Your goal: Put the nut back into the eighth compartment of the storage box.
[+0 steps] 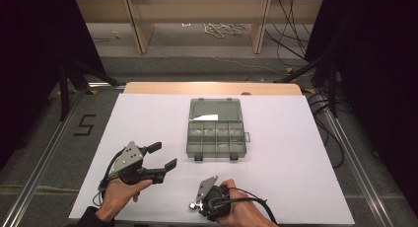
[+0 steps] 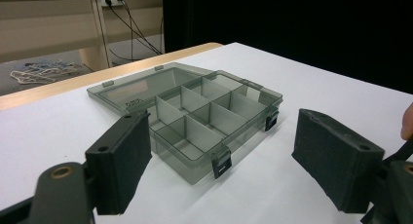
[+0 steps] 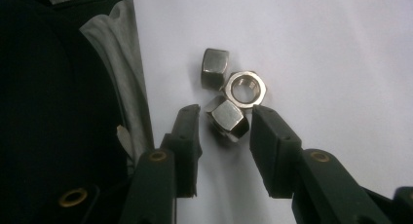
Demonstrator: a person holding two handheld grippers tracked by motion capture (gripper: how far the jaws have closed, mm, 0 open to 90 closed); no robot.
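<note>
jaws of the right gripper straddle a steel nut ungripped on white table.

3 shiny steel hex nuts clustered touching on white paper, nearest one tipped on edge.

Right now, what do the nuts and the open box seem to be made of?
The nuts look like metal, probably steel: silvery, polished faces with bright reflections and a threaded bore in one. The box seems to be hard plastic, smoky grey and see-through: the white table shows through its walls and dividers, and it has darker latches.
</note>
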